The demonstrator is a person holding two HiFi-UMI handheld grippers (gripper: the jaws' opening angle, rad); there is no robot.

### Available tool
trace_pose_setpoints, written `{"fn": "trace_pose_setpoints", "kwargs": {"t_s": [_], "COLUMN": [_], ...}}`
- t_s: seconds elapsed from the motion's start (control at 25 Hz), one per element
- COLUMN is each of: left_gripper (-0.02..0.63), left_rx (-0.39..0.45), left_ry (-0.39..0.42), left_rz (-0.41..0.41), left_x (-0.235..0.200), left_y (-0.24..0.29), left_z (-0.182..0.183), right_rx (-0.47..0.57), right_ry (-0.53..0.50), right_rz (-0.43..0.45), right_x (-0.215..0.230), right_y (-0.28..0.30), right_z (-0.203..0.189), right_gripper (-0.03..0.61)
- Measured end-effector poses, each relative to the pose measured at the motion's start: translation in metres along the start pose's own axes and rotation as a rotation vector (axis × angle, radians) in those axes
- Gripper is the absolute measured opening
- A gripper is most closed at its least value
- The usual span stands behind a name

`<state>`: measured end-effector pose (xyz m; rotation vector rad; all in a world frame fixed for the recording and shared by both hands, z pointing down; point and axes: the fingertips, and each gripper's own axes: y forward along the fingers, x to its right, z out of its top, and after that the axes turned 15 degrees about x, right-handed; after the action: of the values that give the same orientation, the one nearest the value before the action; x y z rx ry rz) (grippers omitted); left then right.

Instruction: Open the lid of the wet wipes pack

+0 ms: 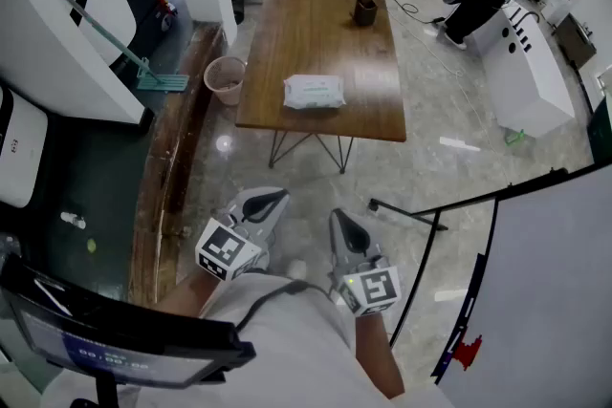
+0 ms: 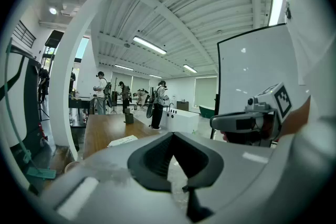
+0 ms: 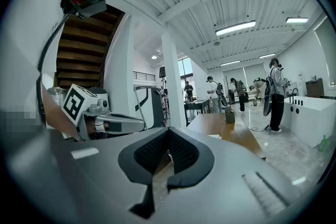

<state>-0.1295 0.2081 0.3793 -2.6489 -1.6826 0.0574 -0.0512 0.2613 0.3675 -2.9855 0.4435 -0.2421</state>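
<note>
Left hand-held gripper [image 1: 271,199] and right hand-held gripper [image 1: 340,221] hover empty above the floor, short of the wooden table [image 1: 325,10].
Both pairs of jaws are closed together with nothing between them. The wet wipes pack [image 1: 314,92] lies flat near the table's near edge, well apart from both.

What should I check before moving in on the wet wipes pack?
1. Wet wipes pack lying flat on the table: ok.
2. Lid's place on the pack: cannot tell, too small.
3. Left gripper empty, jaws together: ok.
4. Right gripper empty, jaws together: ok.
5. Pack within reach: not ok, both grippers hang over the floor, short of the table.
6. Room around the pack: ok, dark holder stands far off.
</note>
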Motion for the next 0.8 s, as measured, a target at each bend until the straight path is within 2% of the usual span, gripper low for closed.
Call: {"fn": "trace_pose_setpoints", "kwargs": {"t_s": [0.8], "left_gripper": [0.005], "left_rx": [-0.01], "left_ry": [-0.002], "left_rz": [0.05], "left_x": [0.021], "left_y": [0.0], "left_z": [-0.005], "right_rx": [0.002], "right_ry": [0.024], "right_rz": [0.03], "right_x": [0.011], "right_y": [-0.022], "right_z": [-0.002], "right_gripper": [0.009]}}
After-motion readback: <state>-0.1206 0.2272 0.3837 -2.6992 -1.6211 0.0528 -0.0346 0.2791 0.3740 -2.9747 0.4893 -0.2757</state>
